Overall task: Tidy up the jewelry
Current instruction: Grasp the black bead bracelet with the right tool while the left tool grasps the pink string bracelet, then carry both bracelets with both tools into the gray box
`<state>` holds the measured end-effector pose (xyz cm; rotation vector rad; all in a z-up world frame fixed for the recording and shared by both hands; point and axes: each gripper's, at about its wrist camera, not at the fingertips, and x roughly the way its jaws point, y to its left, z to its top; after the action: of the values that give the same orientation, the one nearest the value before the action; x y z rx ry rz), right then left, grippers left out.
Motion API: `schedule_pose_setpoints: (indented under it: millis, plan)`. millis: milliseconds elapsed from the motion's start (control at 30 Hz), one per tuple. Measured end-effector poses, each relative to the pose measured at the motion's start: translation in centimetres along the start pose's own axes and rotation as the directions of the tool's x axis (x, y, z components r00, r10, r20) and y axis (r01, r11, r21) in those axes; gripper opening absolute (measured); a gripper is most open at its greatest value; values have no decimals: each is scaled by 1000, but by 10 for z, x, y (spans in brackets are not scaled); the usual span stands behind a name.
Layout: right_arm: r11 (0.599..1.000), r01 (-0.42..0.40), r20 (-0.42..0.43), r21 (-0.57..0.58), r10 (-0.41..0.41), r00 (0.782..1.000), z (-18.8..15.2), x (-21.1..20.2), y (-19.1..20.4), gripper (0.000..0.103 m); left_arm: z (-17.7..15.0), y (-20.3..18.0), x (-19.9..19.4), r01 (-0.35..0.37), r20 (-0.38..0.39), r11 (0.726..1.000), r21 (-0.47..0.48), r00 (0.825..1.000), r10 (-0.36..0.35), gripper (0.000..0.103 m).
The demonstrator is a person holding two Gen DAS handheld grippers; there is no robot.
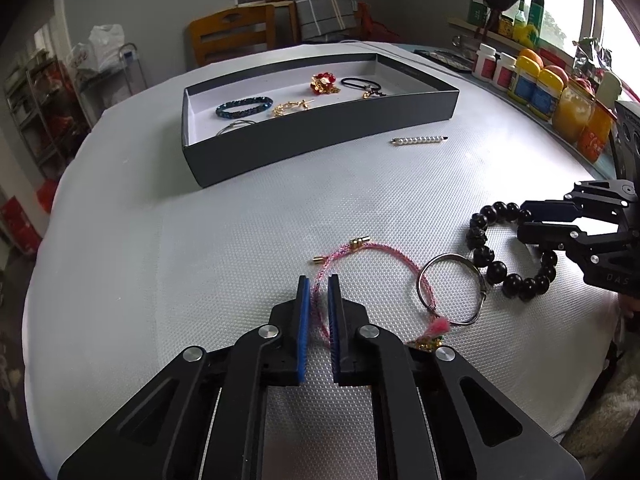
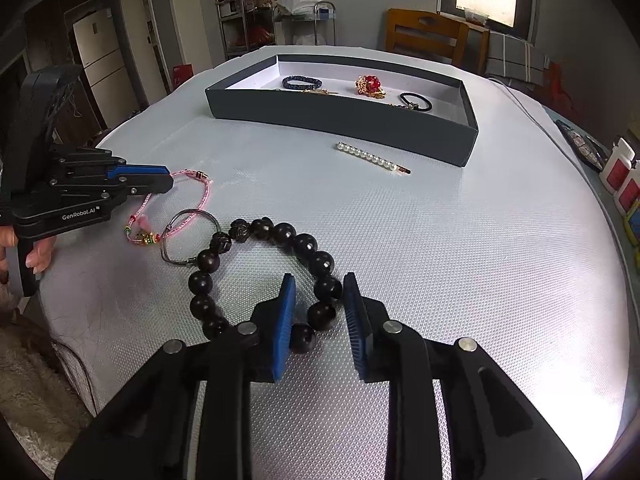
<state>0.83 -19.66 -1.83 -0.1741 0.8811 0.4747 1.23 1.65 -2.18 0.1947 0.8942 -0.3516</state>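
My left gripper straddles the pink cord bracelet on the white table, jaws narrow but a gap shows beside the cord; it also shows in the right wrist view. My right gripper is open around the near side of the black bead bracelet, with beads between the pads; it shows in the left wrist view. A silver bangle lies between the two bracelets. A pearl hair clip lies by the dark tray, which holds a blue bracelet, gold pieces, a red brooch and a black hair tie.
Bottles and jars line the table's right edge. A wooden chair stands behind the table. A cable runs along the table's far right side. A shelf rack stands at the back.
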Motion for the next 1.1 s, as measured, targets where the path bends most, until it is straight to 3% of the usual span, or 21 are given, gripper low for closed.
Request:
schedule_pose_setpoints:
  millis: [67,500,1100]
  plan:
    - [1000,3,1,-1,-3,1000,0,0,0,14,0,0,0,-1,-1,1000,-1,1000,1,3]
    - [1000,-25,45,18,24,999,7,-12,-5,14,4,8,-18,11,40,999,-39,999,-10,2]
    - [999,28,175,32,-33,984,53,-40,-21,14,39,28,-67,-27,178,998,-62,983,38,2]
